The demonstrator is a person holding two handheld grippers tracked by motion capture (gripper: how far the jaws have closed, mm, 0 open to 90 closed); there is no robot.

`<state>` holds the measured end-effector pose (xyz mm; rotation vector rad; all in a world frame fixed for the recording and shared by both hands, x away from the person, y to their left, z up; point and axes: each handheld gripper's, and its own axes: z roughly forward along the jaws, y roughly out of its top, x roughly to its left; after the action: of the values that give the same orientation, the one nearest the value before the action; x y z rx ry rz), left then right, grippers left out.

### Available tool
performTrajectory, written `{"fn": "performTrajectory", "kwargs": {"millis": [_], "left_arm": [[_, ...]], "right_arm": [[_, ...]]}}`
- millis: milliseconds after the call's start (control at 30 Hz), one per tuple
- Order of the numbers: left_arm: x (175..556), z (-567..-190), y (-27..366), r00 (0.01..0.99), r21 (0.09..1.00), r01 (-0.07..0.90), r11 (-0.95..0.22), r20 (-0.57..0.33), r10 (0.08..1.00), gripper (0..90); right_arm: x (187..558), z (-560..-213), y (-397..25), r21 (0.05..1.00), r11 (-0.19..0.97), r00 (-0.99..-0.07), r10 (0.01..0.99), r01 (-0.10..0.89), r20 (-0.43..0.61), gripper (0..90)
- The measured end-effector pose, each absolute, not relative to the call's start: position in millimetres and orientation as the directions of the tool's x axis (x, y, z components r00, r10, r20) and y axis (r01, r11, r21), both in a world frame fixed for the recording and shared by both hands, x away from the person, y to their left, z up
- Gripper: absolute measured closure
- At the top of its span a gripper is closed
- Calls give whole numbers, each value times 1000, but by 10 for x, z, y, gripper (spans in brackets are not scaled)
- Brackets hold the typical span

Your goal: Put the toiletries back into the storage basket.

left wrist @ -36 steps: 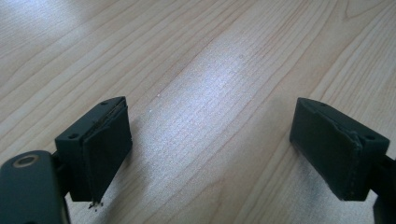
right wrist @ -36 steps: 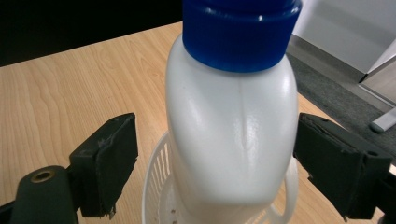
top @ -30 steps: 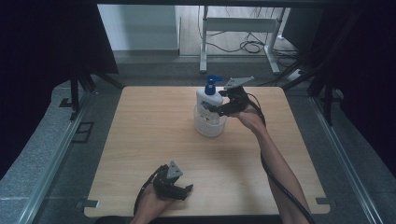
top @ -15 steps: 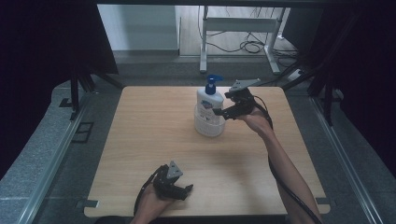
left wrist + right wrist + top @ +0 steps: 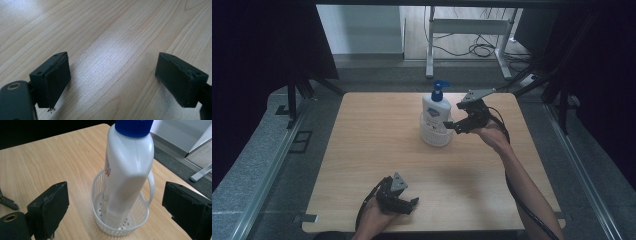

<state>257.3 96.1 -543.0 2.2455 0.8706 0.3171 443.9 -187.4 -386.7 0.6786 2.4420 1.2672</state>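
A white pump bottle point(image 5: 435, 111) with a blue pump top stands upright in a small white slotted basket point(image 5: 435, 136) at the far middle of the wooden table point(image 5: 362, 145). My right gripper point(image 5: 451, 125) is just right of the bottle, open, its jaws apart and facing it without touching. In the right gripper view the bottle point(image 5: 127, 170) leans inside the basket point(image 5: 120, 220) between the two spread jaws. My left gripper point(image 5: 404, 205) rests low at the table's near edge, open over bare wood with nothing between its jaws.
A metal frame with cables point(image 5: 467, 30) stands on the floor beyond the table. Grey floor rails point(image 5: 272, 160) run along both sides. Dark curtains hang at left and right.
My right gripper has let go of the bottle and drawn back a little to the right. The bottle and basket stay in place. The left gripper has not moved.
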Motion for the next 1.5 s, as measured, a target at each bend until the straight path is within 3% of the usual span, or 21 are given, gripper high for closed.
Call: {"fn": "performTrajectory", "kwargs": {"millis": [1500], "left_arm": [[2571, -5429, 955, 740, 686, 501, -527, -25, 672, 121]], "right_arm": [[3825, -4243, -2329, 787, 528, -801, 595, 321, -73, 0]]}}
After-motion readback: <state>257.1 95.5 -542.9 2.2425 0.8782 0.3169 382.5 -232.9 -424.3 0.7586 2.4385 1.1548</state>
